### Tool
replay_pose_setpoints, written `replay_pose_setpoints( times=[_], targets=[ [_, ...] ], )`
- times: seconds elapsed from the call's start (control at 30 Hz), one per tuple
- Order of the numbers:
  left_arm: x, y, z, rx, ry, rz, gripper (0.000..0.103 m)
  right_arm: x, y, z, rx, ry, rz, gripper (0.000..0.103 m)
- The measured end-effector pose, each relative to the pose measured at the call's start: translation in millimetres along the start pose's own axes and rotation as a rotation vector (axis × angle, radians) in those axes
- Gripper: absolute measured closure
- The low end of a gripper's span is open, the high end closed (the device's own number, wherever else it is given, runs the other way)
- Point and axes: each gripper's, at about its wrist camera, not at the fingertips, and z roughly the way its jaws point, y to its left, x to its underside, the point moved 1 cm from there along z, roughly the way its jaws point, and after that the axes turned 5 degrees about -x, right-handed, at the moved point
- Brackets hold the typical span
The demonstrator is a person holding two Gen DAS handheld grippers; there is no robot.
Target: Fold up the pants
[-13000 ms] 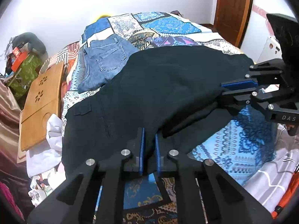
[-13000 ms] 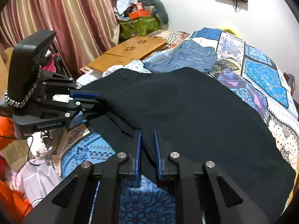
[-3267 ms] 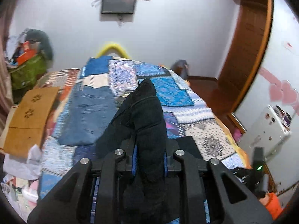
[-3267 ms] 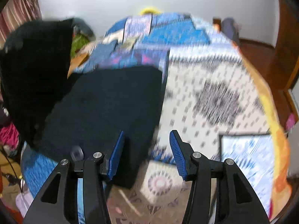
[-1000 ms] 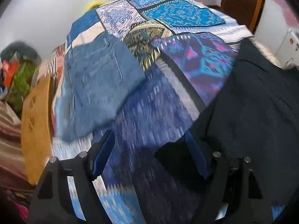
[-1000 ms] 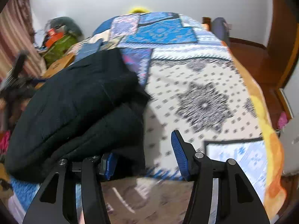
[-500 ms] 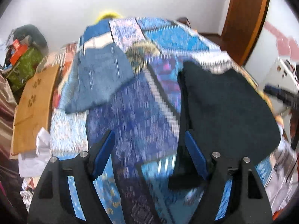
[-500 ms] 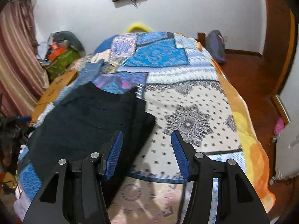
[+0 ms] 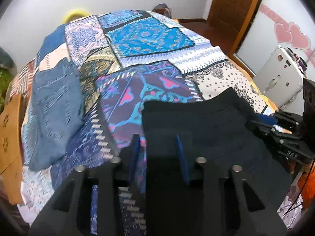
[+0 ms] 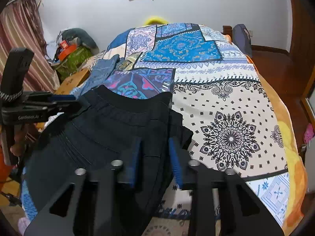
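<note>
The black pants (image 10: 110, 135) are folded into a thick bundle at the near end of the bed (image 10: 226, 102), waistband facing the headboard. Half a second back both my grippers stood wide; both have just been closing. My left gripper (image 9: 158, 153) has narrowed around the bundle's left edge, and my right gripper (image 10: 154, 157) around its right edge — fabric sits between the fingers on both, but I can't tell if the pads actually press it yet. The bundle sits flatter than a second ago. The jeans (image 9: 53, 114) lie apart to the left, near the wooden board (image 9: 9, 137) off the bed's edge. Right of the pants the patterned cover is bare out to the orange border — lots of open room there.
</note>
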Motion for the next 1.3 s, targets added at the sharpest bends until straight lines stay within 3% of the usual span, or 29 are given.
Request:
replay_pose_setpoints(
  times=[0.13,0.2,0.37,0.5,0.67,0.8,0.93,1.0,1.13,1.3],
  targets=[
    [-3.6,-2.1,8.6,-0.08,-0.031,0.024,0.076,2.6,-0.6,5.1,0.049,-0.011,-0.042,0.089],
    [-4.1,0.1,13.3,-0.076,-0.018,0.026,0.075,2.4,-0.7,11.6,0.06,0.023,-0.045,0.089],
    [-8.1,10.0,-16.2,-0.142,-0.053,0.014,0.075,-8.6,4.9,-14.3,0.073,0.025,-0.042,0.084],
    [-0.9,10.3,-54.2,-0.05,-0.113,-0.002,0.075,-8.2,17.2,-39.7,-0.022,-0.007,-0.017,0.084],
    [24.0,-22.3,-66.6,0.019,-0.115,0.054,0.075,7.8,46.7,-30.4,-0.09,0.044,-0.052,0.084],
    [51.1,-45.3,-41.0,-0.026,-0.036,0.099,0.075,30.2,55.7,-9.2,-0.083,0.104,-0.044,0.081],
    [74.7,-45.4,-51.1,-0.05,-0.058,0.123,0.075,40.8,59.6,-23.9,-0.057,0.102,-0.077,0.081],
    [87.3,-39.7,-61.7,-0.079,-0.056,0.131,0.07,49.0,58.4,-34.4,-0.028,0.105,-0.098,0.081],
    [118.3,-15.2,-73.0,-0.085,-0.05,0.08,0.052,63.1,47.3,-51.0,-0.014,0.097,-0.068,0.08],
    [138.3,11.9,-86.4,-0.154,-0.048,0.007,0.051,71.6,36.4,-60.6,0.05,0.084,-0.032,0.073]
  ],
)
